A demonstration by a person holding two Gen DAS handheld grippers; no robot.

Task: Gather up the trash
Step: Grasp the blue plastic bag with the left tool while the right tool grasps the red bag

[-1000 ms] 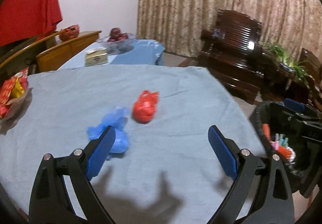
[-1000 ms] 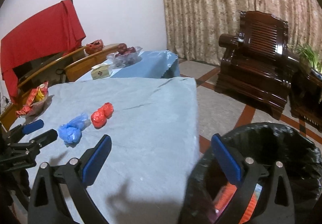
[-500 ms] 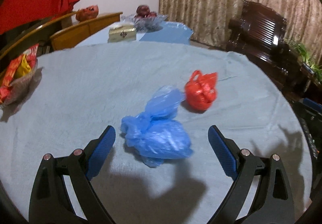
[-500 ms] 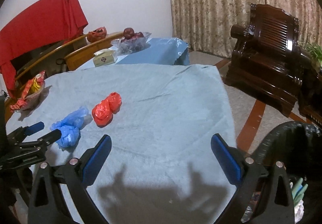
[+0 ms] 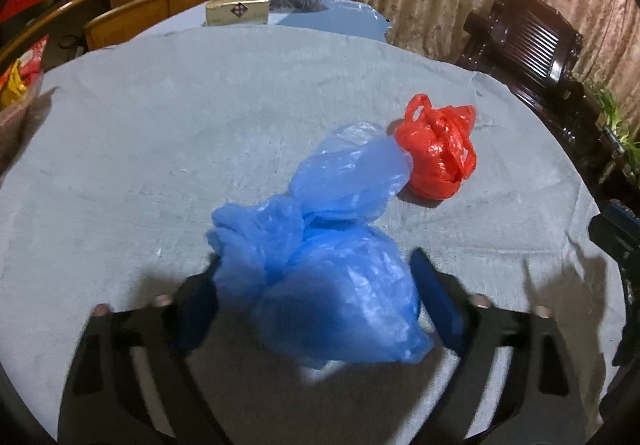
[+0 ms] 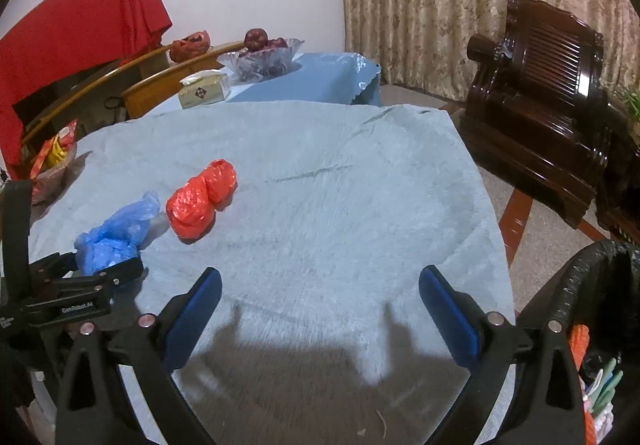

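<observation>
A knotted blue plastic bag (image 5: 320, 265) lies on the round table's light blue cloth (image 5: 160, 117). My left gripper (image 5: 316, 293) is open, its blue pads on either side of the bag's lower bulge. A knotted red plastic bag (image 5: 438, 153) lies just beyond the blue one, touching its far end. In the right wrist view the blue bag (image 6: 110, 241) and red bag (image 6: 200, 201) sit at the left, with the left gripper (image 6: 92, 269) around the blue one. My right gripper (image 6: 320, 309) is open and empty over the cloth.
A black-lined trash bin (image 6: 592, 325) with trash inside stands at the table's right edge. A snack basket (image 6: 52, 161) sits at the table's left rim. A tissue box (image 6: 204, 91) and fruit bowl (image 6: 264, 53) stand on the far table. A dark wooden armchair (image 6: 548, 85) is at the right.
My left gripper has turned left and moved forward until the blue bag sits between its open pads. My right gripper has swung left from above the bin to over the table.
</observation>
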